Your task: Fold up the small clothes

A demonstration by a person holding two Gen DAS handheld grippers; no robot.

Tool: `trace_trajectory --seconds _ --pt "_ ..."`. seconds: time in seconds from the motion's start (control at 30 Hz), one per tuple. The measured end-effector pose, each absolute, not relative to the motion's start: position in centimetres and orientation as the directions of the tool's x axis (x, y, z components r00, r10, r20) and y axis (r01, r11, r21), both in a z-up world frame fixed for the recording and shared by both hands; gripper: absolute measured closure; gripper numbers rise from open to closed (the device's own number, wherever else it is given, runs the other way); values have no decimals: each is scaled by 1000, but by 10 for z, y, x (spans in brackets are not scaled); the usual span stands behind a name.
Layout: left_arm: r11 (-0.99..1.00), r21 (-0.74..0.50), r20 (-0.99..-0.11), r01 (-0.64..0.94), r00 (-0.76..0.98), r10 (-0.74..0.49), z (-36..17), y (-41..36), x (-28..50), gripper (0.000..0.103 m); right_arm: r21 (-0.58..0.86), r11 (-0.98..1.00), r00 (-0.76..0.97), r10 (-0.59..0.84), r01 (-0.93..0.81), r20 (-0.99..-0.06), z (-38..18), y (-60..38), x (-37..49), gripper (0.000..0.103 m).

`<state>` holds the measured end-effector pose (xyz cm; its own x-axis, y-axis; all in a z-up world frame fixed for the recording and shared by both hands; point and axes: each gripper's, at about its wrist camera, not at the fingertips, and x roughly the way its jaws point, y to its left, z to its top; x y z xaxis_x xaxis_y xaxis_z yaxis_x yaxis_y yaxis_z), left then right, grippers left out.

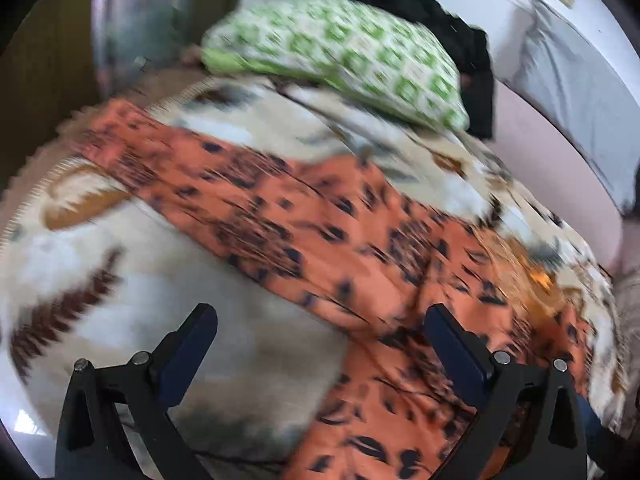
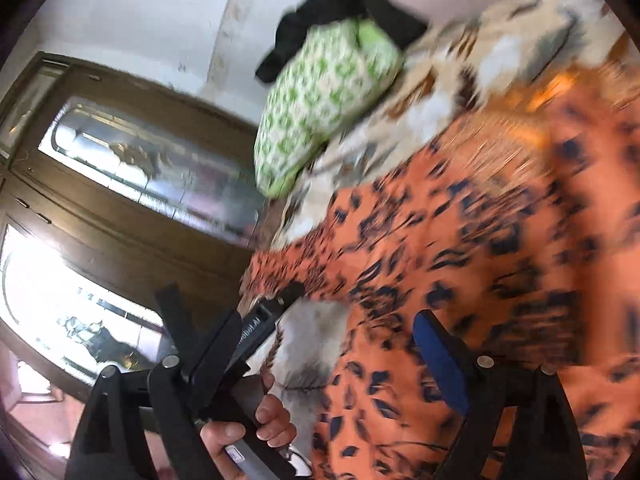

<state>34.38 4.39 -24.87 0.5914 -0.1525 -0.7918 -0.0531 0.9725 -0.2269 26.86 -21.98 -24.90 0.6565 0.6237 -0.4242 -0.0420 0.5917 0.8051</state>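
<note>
Garment: orange cloth with dark print (image 1: 320, 236), lying spread on a cream patterned blanket (image 1: 120, 300); both views blurred.
Garment place: in the left wrist view it runs as a broad band from the upper left, ahead of the claw, down under the right-side finger.
Left claw (image 1: 320, 344): fingers wide apart, nothing between the pads; left-side finger (image 1: 188, 352) over bare blanket, right-side finger (image 1: 456, 352) over the orange cloth.
Right claw (image 2: 308, 352): fingers apart, not clamped on anything; blue pad (image 2: 440, 364) over the orange cloth.
Cloth edge: in the right wrist view a ragged end (image 2: 272, 272) sits just ahead of the right claw, with blanket showing below it.
Other claw in view: the left tool and the hand (image 2: 256, 428) gripping it show beside the right claw's left-side finger.
Open room: bare blanket left of the left claw.
Beyond: green-patterned pillow (image 1: 340, 56) with a black garment (image 1: 448, 28) behind it, well ahead of both claws.
Side limit: wooden glass-fronted cabinet (image 2: 132, 208) left of the right claw.
</note>
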Motion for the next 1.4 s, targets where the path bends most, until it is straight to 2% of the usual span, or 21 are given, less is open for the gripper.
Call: trace_trajectory --seconds 0.07,0.13,0.23,0.27,0.33,0.37,0.43,0.5,0.57,0.7,0.77,0.83,0.97,1.03,1.13,1.17,1.2,1.27,1.4 --pt "977 -214 -808 -10 563 -172 -256 28 349 10 771 637 704 543 9 -457 -245 -247 251 19" --pt "981 -192 -830 17 531 -172 -265 14 353 11 743 667 728 483 54 -486 -244 -269 242 30" --pt "973 -229 -848 34 483 -216 -277 3 357 37 715 687 769 384 133 -512 -252 -302 226 40" --pt "971 -236 -852 47 471 -230 -281 -1 358 54 687 705 773 332 178 -541 -258 -315 219 42" --pt "977 -205 -851 52 484 -205 -281 -7 356 55 676 699 777 285 232 -561 -263 -337 210 50" --pt "979 -196 -848 56 492 -198 -280 -9 356 59 688 679 783 273 255 -559 -267 -351 204 51" --pt "981 -187 -835 61 517 -191 -277 -12 354 66 705 642 790 246 301 -561 -278 -370 199 64" --pt "981 -184 -825 57 534 -186 -274 -12 353 77 707 617 787 218 347 -577 -287 -381 201 65" --pt "978 -203 -819 46 540 -195 -272 -6 355 83 707 595 779 205 382 -593 -296 -387 210 66" --pt "975 -218 -798 47 567 -206 -264 5 355 90 658 620 759 149 427 -634 -301 -386 227 66" --pt "982 -183 -818 47 547 -179 -267 2 357 90 598 644 713 114 477 -692 -309 -384 236 66" --pt "985 -169 -836 32 525 -161 -272 3 360 90 608 627 712 118 487 -692 -316 -387 237 68" --pt "994 -105 -859 6 503 -94 -272 4 353 70 573 676 715 99 462 -693 -316 -380 241 68" --pt "997 -76 -844 16 531 -73 -263 3 343 66 561 690 718 86 457 -691 -316 -376 239 68" --pt "995 -91 -810 38 579 -96 -248 5 332 65 569 691 731 87 446 -677 -313 -374 231 66" --pt "993 -107 -796 48 595 -115 -244 5 332 59 569 696 734 90 437 -673 -311 -373 229 65" --pt "991 -117 -789 61 601 -130 -242 4 333 46 566 703 735 91 430 -672 -308 -372 226 65" --pt "986 -139 -794 88 586 -164 -244 -1 340 36 537 732 722 88 421 -686 -308 -367 229 65" --pt "976 -186 -856 115 469 -218 -272 -12 360 36 566 704 731 98 429 -676 -315 -371 229 65"
